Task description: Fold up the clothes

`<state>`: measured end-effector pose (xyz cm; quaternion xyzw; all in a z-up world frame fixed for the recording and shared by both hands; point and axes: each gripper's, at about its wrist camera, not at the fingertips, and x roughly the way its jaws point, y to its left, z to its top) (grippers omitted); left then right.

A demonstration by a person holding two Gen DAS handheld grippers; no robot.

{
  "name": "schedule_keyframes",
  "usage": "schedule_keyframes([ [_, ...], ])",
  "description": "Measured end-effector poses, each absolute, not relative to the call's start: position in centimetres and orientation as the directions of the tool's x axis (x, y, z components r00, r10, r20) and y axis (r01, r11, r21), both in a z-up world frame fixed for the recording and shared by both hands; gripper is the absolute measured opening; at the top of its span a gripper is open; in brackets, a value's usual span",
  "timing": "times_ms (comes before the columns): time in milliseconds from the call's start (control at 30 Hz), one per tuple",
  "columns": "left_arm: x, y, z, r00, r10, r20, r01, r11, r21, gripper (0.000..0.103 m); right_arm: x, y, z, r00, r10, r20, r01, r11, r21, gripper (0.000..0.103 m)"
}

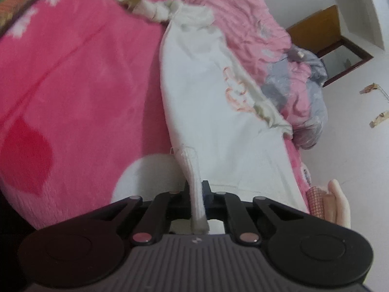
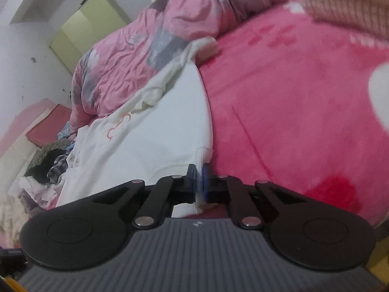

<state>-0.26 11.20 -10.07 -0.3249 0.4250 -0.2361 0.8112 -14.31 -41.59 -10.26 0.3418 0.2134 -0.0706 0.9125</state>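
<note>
one white sweater [image 1: 209, 112], orange stitching on front. two grippers: left gripper [image 1: 197, 189], right gripper [image 2: 198, 177]. one pink fleece blanket [image 1: 80, 77]. one pink-grey quilt [image 2: 136, 48], bunched. one green box [image 2: 90, 29]. one hand [image 1: 340, 202]. clothes heap [image 2: 51, 168] far off, maybe several pieces, too blurry to count.

The right gripper [image 2: 199, 182] sits at the bottom centre of the frame, its jaws closed on the ribbed hem corner of a white sweater [image 2: 150, 131]. The sweater lies spread on a pink blanket [image 2: 291, 112] covering the bed, running from the jaws up toward the frame's centre. A rumpled pink and grey quilt [image 2: 145, 43] is heaped behind it, upper centre. A yellow-green box [image 2: 90, 26] stands at the upper left against the white wall [image 2: 29, 56]. A pink knitted sleeve [image 2: 350, 7] fills the upper right corner.
</note>
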Motion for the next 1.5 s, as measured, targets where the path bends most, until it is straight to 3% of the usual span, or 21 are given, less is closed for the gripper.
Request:
schedule_keyframes([
  [67, -0.7, 12.2, -8.8, 0.54, -0.685, -0.489, 0.127, 0.64, -0.758, 0.006, -15.5, -42.3, -7.8, 0.935, 0.024, -0.354, 0.221, 0.739, 0.636, 0.002],
  [167, -1.1, 12.5, -8.1, 0.535, -0.687, -0.492, 0.137, 0.645, -0.752, 0.006, -16.9, -43.1, -5.0, 0.961, 0.024, -0.276, 0.17, 0.736, 0.656, 0.002],
  [333, -0.8, 12.2, -10.1, 0.482, -0.684, -0.548, 0.069, 0.653, -0.754, 0.006, -17.1, -44.3, -7.5, 0.916, 0.032, -0.4, 0.27, 0.688, 0.673, 0.002],
  [533, -1.3, 13.0, -8.6, 0.5, -0.668, -0.551, 0.093, 0.674, -0.733, 0.006, -18.5, -43.9, -6.9, 0.931, 0.035, -0.364, 0.246, 0.675, 0.695, 0.002],
  [633, -1.3, 12.8, -10.2, 0.46, -0.633, -0.623, 0.063, 0.723, -0.688, 0.006, -18.5, -44.2, -8.5, 0.904, 0.03, -0.426, 0.297, 0.672, 0.678, 0.002],
  [733, -1.5, 12.9, -11.3, 0.443, -0.608, -0.658, 0.052, 0.75, -0.659, 0.007, -18.1, -44.1, -10.6, 0.854, -0.001, -0.52, 0.378, 0.689, 0.618, 0.003],
  [833, -1.8, 13.6, -10.9, 0.451, -0.606, -0.656, 0.052, 0.751, -0.658, 0.013, -19.1, -44.4, -9.6, 0.849, -0.081, -0.522, 0.417, 0.709, 0.569, 0.007],
  [900, -2.1, 14.4, -10.2, 0.48, -0.564, -0.672, 0.045, 0.781, -0.623, 0.026, -19.7, -44.5, -9.0, 0.844, -0.133, -0.519, 0.443, 0.719, 0.535, 0.013],
  [967, -2.6, 15.3, -9.1, 0.524, -0.506, -0.685, 0.033, 0.816, -0.577, 0.027, -19.8, -44.6, -7.6, 0.851, -0.163, -0.499, 0.437, 0.747, 0.501, 0.013],
  [1133, -2.2, 14.2, -6.1, 0.614, -0.457, -0.644, 0.114, 0.858, -0.501, 0.027, -14.4, -42.7, -4.5, 0.876, -0.054, -0.48, 0.268, 0.88, 0.391, 0.013],
  [1333, 0.5, 5.1, -7.3, 0.568, -0.459, -0.683, 0.317, 0.888, -0.332, 0.027, -2.0, -39.0, -6.1, 0.779, 0.122, -0.615, 0.047, 0.967, 0.251, 0.012],
  [1433, 1.2, 3.7, -8.7, 0.582, -0.438, -0.685, 0.334, 0.897, -0.29, 0.025, 2.7, -39.3, -8.8, 0.708, 0.001, -0.706, 0.055, 0.997, 0.057, 0.007],
  [1500, 1.1, 4.4, -9.0, 0.574, -0.464, -0.675, 0.346, 0.884, -0.314, 0.025, 4.0, -41.5, -9.2, 0.703, -0.102, -0.704, 0.127, 0.992, -0.017, 0.007],
])
